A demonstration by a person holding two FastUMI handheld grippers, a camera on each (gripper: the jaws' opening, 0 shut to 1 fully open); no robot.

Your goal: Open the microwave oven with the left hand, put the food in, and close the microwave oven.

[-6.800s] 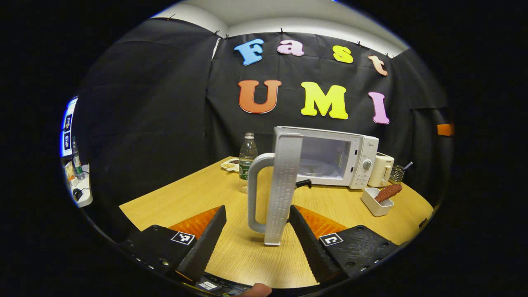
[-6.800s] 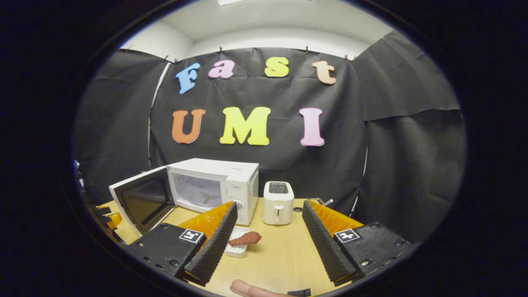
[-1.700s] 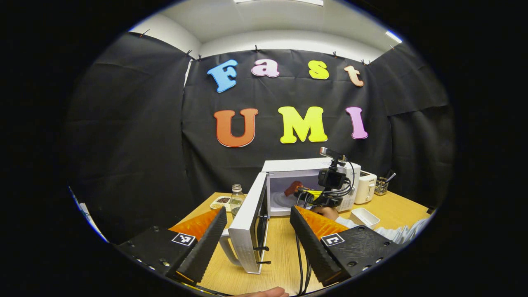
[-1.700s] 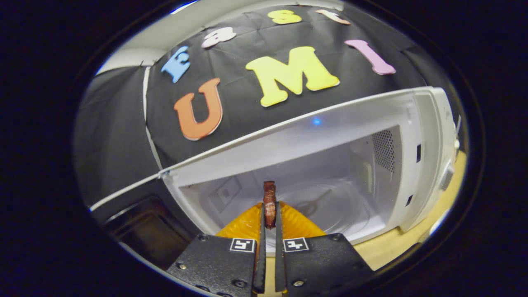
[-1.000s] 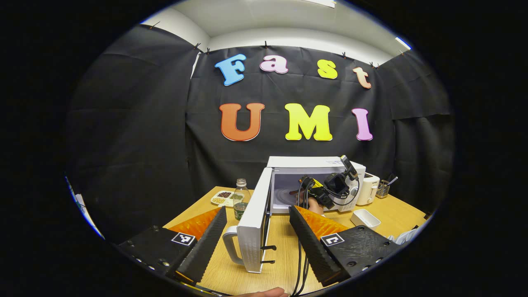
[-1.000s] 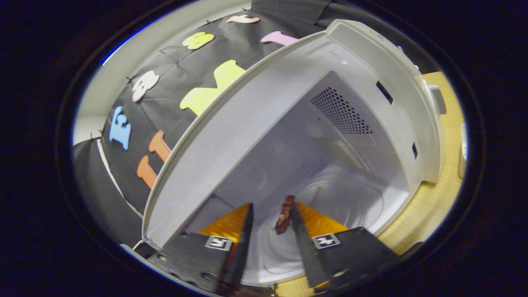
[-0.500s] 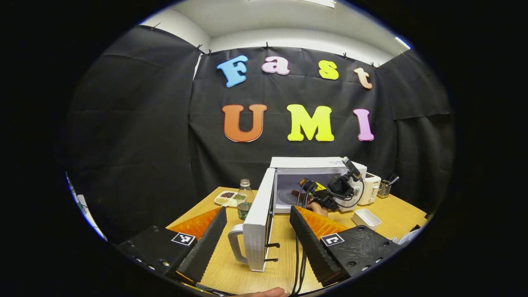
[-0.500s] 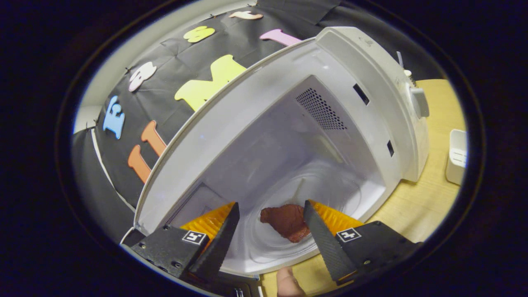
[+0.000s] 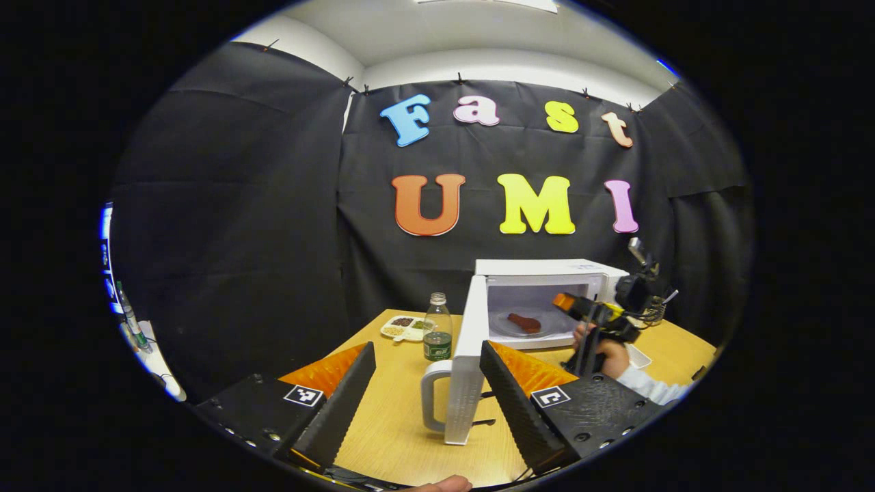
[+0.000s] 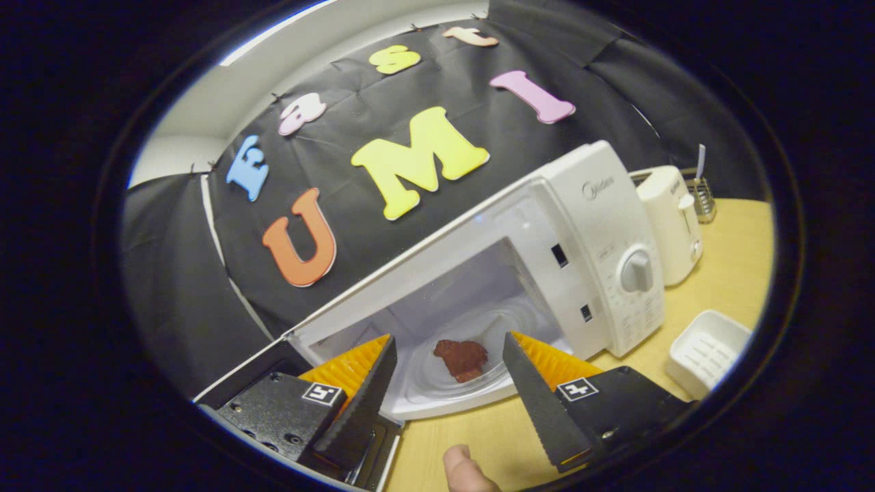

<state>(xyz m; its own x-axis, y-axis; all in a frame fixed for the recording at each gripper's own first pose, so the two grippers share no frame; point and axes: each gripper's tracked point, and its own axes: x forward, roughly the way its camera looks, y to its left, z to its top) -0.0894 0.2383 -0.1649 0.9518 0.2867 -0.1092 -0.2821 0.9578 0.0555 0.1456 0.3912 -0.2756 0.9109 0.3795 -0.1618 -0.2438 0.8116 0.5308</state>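
The white microwave (image 9: pixel 547 272) stands at the back of the wooden table (image 9: pixel 383 437) with its door (image 9: pixel 466 383) swung wide and seen edge-on. The door's grey handle (image 9: pixel 431 400) sits between my left gripper's fingers without touching them. My left gripper (image 9: pixel 427 346) is open and holds nothing. A reddish-brown piece of food (image 10: pixel 463 359) lies on the glass turntable (image 10: pixel 437 386) inside the oven (image 10: pixel 601 205); it is the same food (image 9: pixel 523 322) in the left gripper view. My right gripper (image 10: pixel 448 337) is open just outside the oven mouth. Farther off, a hand (image 9: pixel 605 354) holds that right gripper (image 9: pixel 591 316).
A water bottle (image 9: pixel 437 328) and a small snack tray (image 9: pixel 405 328) stand left of the door. A white toaster (image 10: pixel 673 205), a wire utensil holder (image 10: pixel 701 188) and an empty white dish (image 10: pixel 707 345) sit right of the microwave. A thumb (image 10: pixel 465 471) shows at the bottom edge.
My right gripper opened, left the food on the turntable and drew back out of the oven. My left gripper stayed open by the door.
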